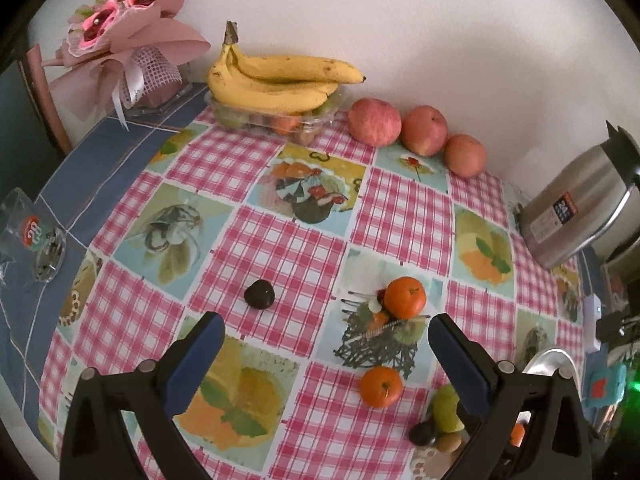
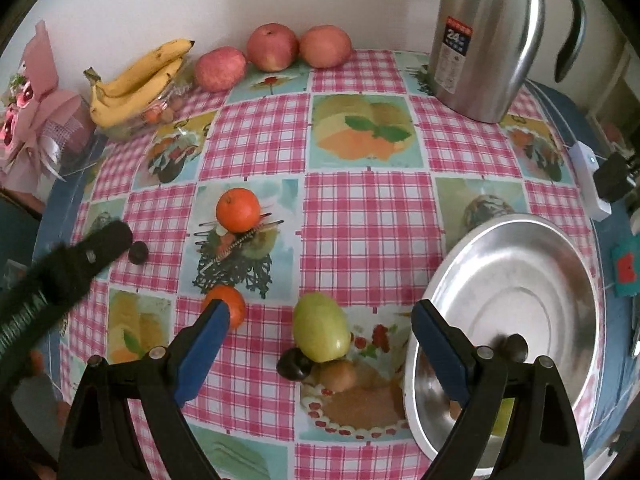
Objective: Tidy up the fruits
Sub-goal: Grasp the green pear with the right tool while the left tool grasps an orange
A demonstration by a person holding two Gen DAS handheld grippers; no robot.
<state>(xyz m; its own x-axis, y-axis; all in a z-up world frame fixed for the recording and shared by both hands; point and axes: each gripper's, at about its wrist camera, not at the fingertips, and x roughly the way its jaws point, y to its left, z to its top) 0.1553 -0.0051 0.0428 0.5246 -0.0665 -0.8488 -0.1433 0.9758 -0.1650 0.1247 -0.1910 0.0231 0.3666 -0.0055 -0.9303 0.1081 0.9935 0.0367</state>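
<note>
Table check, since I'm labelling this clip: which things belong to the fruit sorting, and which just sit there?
Job: two oranges, green fruit, dark fruits, metal bowl, apples, bananas.
Lying about: thermos jug, bouquet, glass.

Two oranges lie apart on the table; a green pear-like fruit touches a dark plum, perhaps also the brown fruit.
</note>
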